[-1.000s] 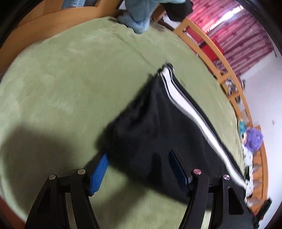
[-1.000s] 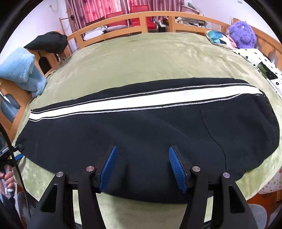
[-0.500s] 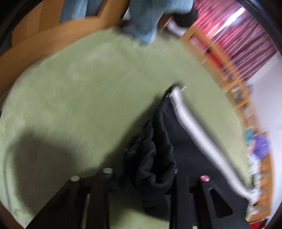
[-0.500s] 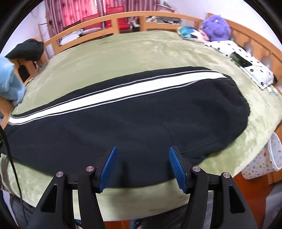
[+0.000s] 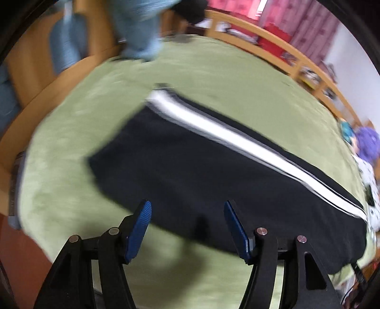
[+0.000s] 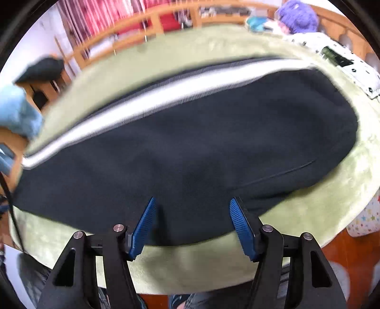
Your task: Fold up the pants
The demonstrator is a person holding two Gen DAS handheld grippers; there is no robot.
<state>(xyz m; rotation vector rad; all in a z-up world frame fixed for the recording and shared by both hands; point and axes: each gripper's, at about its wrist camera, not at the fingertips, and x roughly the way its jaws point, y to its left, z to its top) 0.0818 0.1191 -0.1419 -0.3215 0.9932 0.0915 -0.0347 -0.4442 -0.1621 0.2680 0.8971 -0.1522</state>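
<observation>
Black pants point(image 5: 190, 161) with a white side stripe point(image 5: 237, 140) lie flat and lengthwise on the green blanket point(image 5: 71, 166). My left gripper point(image 5: 187, 204) hovers over their near edge by the leg end; its jaws are opening and nothing is between the blue pads. The right wrist view shows the same pants point(image 6: 201, 142) with the stripe point(image 6: 154, 104) on the far side. My right gripper point(image 6: 192, 199) stands open above the near edge, towards the wider waist end, not touching the cloth. Both views are blurred by motion.
A wooden bed rail point(image 5: 273, 45) runs round the far side. A blue towel point(image 5: 140, 28) and a dark garment point(image 6: 40, 69) hang at the leg end. A purple plush point(image 6: 296, 16) and a spotted white pillow point(image 6: 344, 61) lie past the waist end. The red floor point(image 6: 356, 249) shows below.
Half a second ago my left gripper was shut on the bunched leg end; it has let go and drawn back upward. The right gripper slid along the near edge towards the waist.
</observation>
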